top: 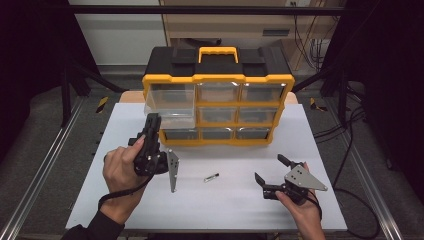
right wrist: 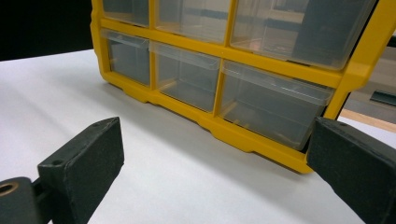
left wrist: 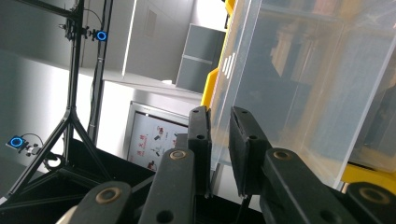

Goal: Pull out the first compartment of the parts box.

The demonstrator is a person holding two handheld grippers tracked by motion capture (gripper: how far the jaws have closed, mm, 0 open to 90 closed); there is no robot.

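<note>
Clear drawer (top: 169, 106) (pulled out) pinched at edge; left gripper (top: 151, 124)

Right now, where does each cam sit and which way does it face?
High view: above the person's side, looking forward and down at the white table and yellow drawer cabinet; both hands and grippers show.
Left gripper view: rides the left gripper, rolled sideways; jaws pinch the pulled-out clear drawer.
Right gripper view: rides the right gripper, low over the table, facing the cabinet's lower drawers; jaws wide apart.
Shared: all three see the cabinet.
</note>
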